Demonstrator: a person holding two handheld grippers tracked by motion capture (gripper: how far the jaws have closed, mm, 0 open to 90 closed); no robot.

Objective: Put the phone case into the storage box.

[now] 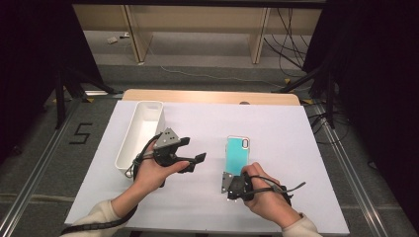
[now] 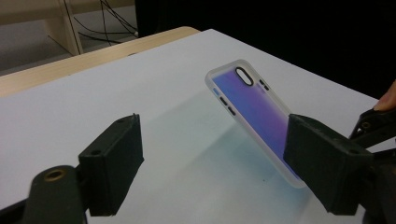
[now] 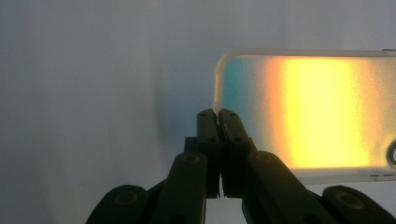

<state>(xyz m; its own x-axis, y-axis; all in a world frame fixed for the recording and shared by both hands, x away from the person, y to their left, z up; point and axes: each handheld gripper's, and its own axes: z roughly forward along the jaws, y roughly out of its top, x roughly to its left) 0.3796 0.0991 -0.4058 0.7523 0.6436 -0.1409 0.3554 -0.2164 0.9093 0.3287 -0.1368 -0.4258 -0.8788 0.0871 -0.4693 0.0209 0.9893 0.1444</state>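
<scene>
A white sheet (image 1: 276,133) covers a pale wooden table (image 1: 207,96), with grey floor and dark curtains around it.

Right gripper (image 1: 236,183): the jaws are pressed together, and in the right gripper view (image 3: 217,116) their tips pinch the near short edge of the phone case. That case, a translucent frosted-rim phone case with an iridescent teal back (image 1: 238,153), is lifted at the gripped end in the left gripper view (image 2: 254,107), its camera-cutout end down toward the sheet. It sits right of the table's centre. In the right gripper view the case (image 3: 322,112) glows yellow to teal.

Left gripper (image 1: 190,152): the jaws stand apart with nothing between them. In the left gripper view (image 2: 224,161) they frame bare sheet, the case behind the right-hand jaw. This gripper is held above the sheet, left of the case and apart from it.

A long white rectangular plastic bin (image 1: 141,133) lies along the sheet's left side, just behind the left hand (image 1: 153,173).
</scene>
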